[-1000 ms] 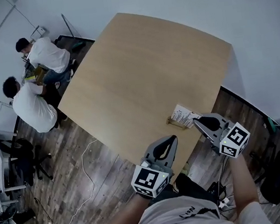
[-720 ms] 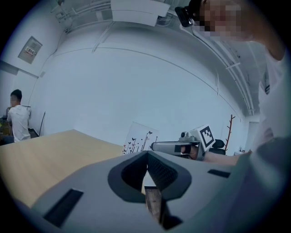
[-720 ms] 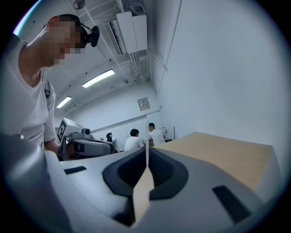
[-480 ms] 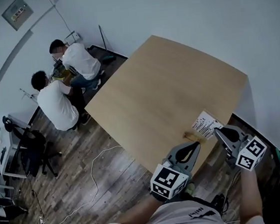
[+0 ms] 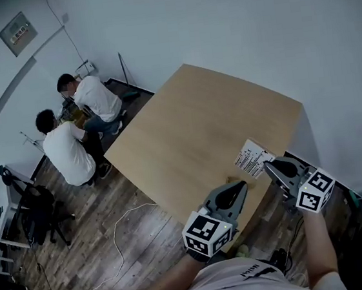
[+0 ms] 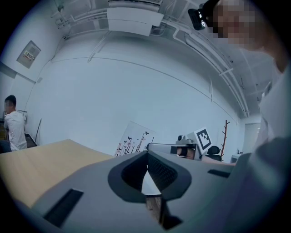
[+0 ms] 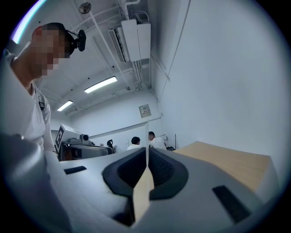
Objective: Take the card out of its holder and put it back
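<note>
The white printed card [image 5: 252, 157] is pinched at its right edge by my right gripper [image 5: 269, 165], which is shut on it near the table's near right corner. In the right gripper view the card [image 7: 146, 136] runs edge-on between the shut jaws. The small wooden holder [image 5: 236, 181] lies on the table just below the card and looks separate from it. My left gripper [image 5: 239, 188] is shut, its tip right beside the holder; I cannot tell whether they touch. The left gripper view shows the card [image 6: 132, 141] and the right gripper [image 6: 182, 148] beyond my left jaws.
The light wooden table [image 5: 197, 119] stretches away from me, with its near edge under both grippers. Two people in white shirts [image 5: 75, 130] sit at the far left by the wall. An office chair [image 5: 29, 207] and a white cable [image 5: 122, 229] are on the dark wood floor.
The card stood in the holder; now it sits higher and apart from it, still in my right gripper. My left gripper has come up to the holder. The head view has swung.
</note>
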`<state>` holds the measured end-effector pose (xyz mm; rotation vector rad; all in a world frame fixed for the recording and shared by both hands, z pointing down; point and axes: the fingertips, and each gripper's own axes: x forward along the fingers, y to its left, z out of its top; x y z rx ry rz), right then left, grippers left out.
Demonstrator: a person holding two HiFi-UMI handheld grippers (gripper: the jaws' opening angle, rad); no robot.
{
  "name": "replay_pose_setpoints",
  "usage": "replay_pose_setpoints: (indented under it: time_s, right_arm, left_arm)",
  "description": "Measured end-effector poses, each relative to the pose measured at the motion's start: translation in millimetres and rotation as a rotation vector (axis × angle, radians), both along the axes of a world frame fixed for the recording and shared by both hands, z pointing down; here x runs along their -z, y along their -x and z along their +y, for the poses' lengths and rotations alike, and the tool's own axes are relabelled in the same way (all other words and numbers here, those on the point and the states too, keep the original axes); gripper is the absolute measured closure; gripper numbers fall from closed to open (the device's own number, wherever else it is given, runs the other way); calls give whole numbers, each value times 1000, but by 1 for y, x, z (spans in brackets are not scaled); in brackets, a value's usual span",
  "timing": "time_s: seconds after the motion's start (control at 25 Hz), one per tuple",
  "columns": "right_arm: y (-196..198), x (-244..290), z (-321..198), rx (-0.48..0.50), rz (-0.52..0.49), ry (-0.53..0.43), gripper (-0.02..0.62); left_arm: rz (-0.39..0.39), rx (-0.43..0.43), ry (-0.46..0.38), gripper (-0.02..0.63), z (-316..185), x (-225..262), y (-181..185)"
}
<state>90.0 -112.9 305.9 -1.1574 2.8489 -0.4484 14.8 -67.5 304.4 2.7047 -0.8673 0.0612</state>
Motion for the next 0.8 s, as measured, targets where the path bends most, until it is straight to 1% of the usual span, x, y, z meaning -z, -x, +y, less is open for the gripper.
replay_pose_setpoints:
  time_s: [0.08, 0.24, 0.52, 0.8]
  right_arm:
    - [-2, 3, 2, -3, -8, -3, 571]
    - [-2, 2, 1, 2, -12, -1, 571]
    - [1, -1, 2, 6, -16, 3, 571]
    - [3, -6, 0, 3, -12, 16, 571]
  left_arm:
    - [0, -10, -5, 592, 2, 4, -1]
    - [-26, -16, -6, 594, 2, 2, -4]
    - [-22, 7, 2, 594, 0, 1, 0]
    - [-15, 11, 18, 594, -3, -2, 3]
